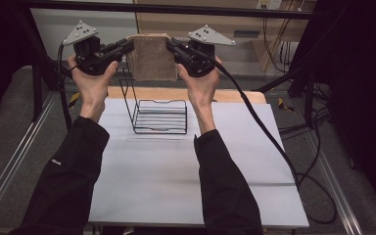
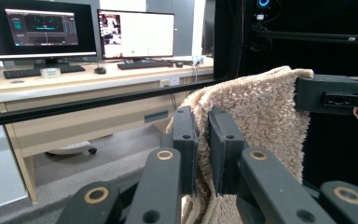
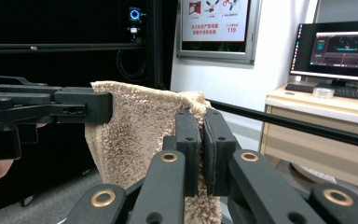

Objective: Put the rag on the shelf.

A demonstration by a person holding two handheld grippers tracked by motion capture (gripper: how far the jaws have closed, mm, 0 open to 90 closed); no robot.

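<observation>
A beige folded towel (image 1: 151, 58) hangs in the air above the far edge of the table, stretched between both grippers. My left gripper (image 1: 128, 47) is shut on its top left corner, and my right gripper (image 1: 170, 46) is shut on its top right corner. In the left gripper view the jaws (image 2: 203, 140) pinch the fluffy towel (image 2: 256, 112), with the other gripper (image 2: 335, 95) clamped on the far corner. In the right gripper view the jaws (image 3: 202, 140) squeeze the towel (image 3: 140, 126) edge, and the left gripper (image 3: 51, 109) holds the opposite corner.
A black wire rack (image 1: 156, 113) stands on the white table (image 1: 176, 176) below the towel. A wooden board (image 1: 235, 95) lies behind it. Black frame bars (image 1: 176, 9) cross the back. Desks with monitors (image 2: 135, 35) stand beyond.
</observation>
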